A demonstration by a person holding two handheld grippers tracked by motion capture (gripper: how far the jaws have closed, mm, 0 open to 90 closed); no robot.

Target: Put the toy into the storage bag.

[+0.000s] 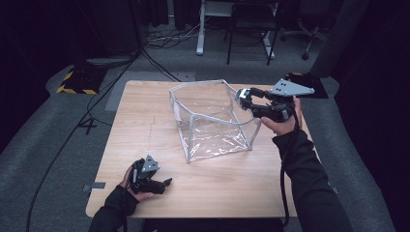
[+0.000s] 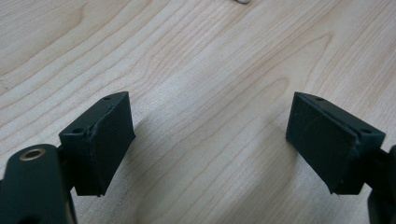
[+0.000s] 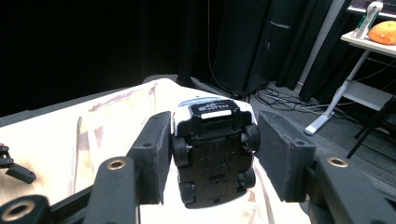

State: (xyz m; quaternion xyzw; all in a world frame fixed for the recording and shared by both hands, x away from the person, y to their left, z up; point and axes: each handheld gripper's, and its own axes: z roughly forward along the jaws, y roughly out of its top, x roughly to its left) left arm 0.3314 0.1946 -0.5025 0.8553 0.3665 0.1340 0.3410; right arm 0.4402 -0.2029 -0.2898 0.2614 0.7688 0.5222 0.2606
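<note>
My right fingers (image 3: pixel 152 154) clench a small black-bottomed toy car (image 3: pixel 215 149) over the clear plastic bin's rim (image 1: pixel 212 86), ready to drop it in, while my left fingers (image 2: pixel 105 140) rest released above the wooden bench (image 1: pixel 145 130).

Bare table (image 1: pixel 145 121) left of clear bag (image 1: pixel 212 121); bag mouth unobstructed above.

On the desk (image 1: pixel 145 121) a clear bag (image 1: pixel 212 121) stands open toward the far middle. The right gripper (image 1: pixel 245 98) is at the bag's right far rim with a toy car (image 3: pixel 212 149) between its jaws, underside toward the camera. The left gripper (image 1: pixel 162 183) lies at the near left of the desk, well apart from the bag.
</note>
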